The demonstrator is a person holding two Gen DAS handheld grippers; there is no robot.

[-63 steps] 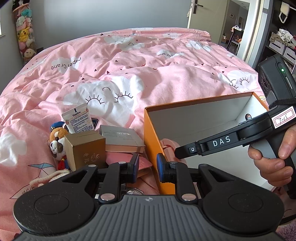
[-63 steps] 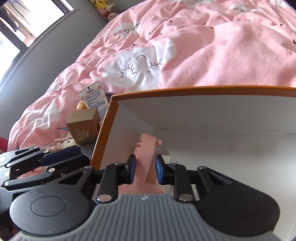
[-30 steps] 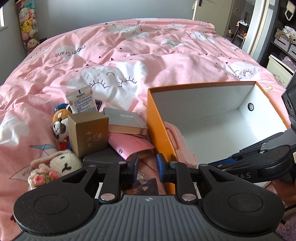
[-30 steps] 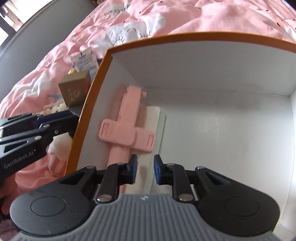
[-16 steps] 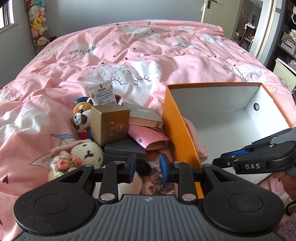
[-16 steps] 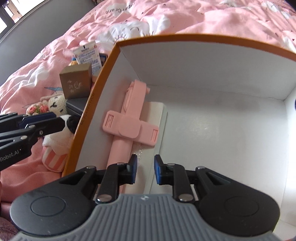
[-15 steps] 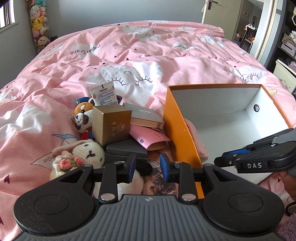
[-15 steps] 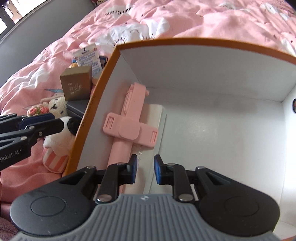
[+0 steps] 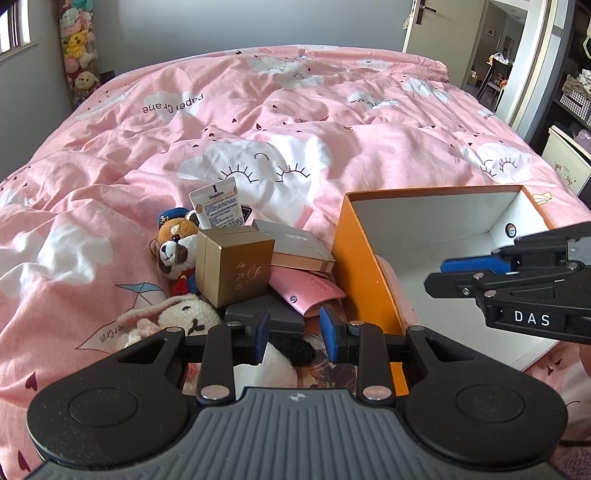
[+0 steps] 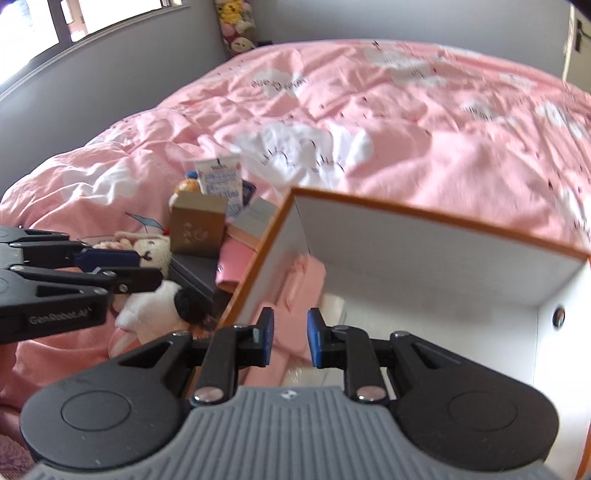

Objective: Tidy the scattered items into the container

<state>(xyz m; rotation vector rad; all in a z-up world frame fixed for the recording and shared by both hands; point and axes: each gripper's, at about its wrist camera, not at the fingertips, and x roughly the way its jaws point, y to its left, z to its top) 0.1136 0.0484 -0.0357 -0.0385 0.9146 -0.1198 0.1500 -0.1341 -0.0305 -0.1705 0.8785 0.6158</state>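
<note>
An orange box with a white inside stands on the pink bed; it also shows in the right wrist view. A pink phone holder lies inside along its left wall. Left of the box lies a pile: a gold cube box, a grey flat box, a pink pouch, a Vaseline tube, a dog plush, a white knitted plush and a black-and-white plush. My left gripper is open and empty above the black-and-white plush. My right gripper is open and empty over the box's near left corner.
A dark flat case lies under the gold box. The pink duvet spreads far behind. A shelf of plush toys stands at the back left wall, a door at the back right.
My right gripper let go of the pink holder inside the box, then rose and drew back. My left gripper moved left over the pile and its jaws opened wider.
</note>
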